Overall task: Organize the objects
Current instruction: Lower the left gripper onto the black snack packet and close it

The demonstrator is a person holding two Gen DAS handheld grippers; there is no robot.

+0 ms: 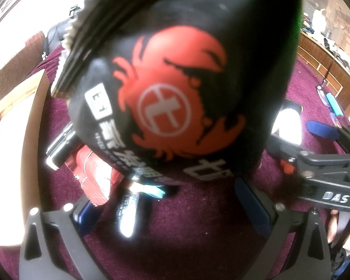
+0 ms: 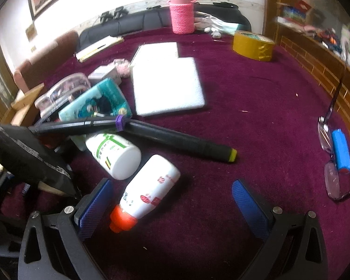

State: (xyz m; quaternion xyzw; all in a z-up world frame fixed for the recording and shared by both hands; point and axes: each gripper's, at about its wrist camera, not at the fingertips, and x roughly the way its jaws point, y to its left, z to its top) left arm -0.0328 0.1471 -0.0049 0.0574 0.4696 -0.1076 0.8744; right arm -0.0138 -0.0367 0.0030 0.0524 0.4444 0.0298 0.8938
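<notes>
A black snack bag (image 1: pixel 175 81) with a red crab logo fills the left wrist view, blurred and very close. My left gripper (image 1: pixel 166 210) is open wide beneath it; the pads do not press on the bag. The same bag (image 2: pixel 25 156) leans at the left edge of the right wrist view. My right gripper (image 2: pixel 172 207) is open over the purple cloth. A white bottle with an orange cap (image 2: pixel 149 186) lies between its fingers, cap near the left pad (image 2: pixel 95 203).
A white bottle with a green label (image 2: pixel 114 154), a black stick with a purple ring (image 2: pixel 175 137), a teal tissue pack (image 2: pixel 98 102) and white foam pads (image 2: pixel 165 86) lie ahead. Tape roll (image 2: pixel 254 45), glasses (image 2: pixel 326 140) and a blue cylinder (image 2: pixel 341 150) sit right.
</notes>
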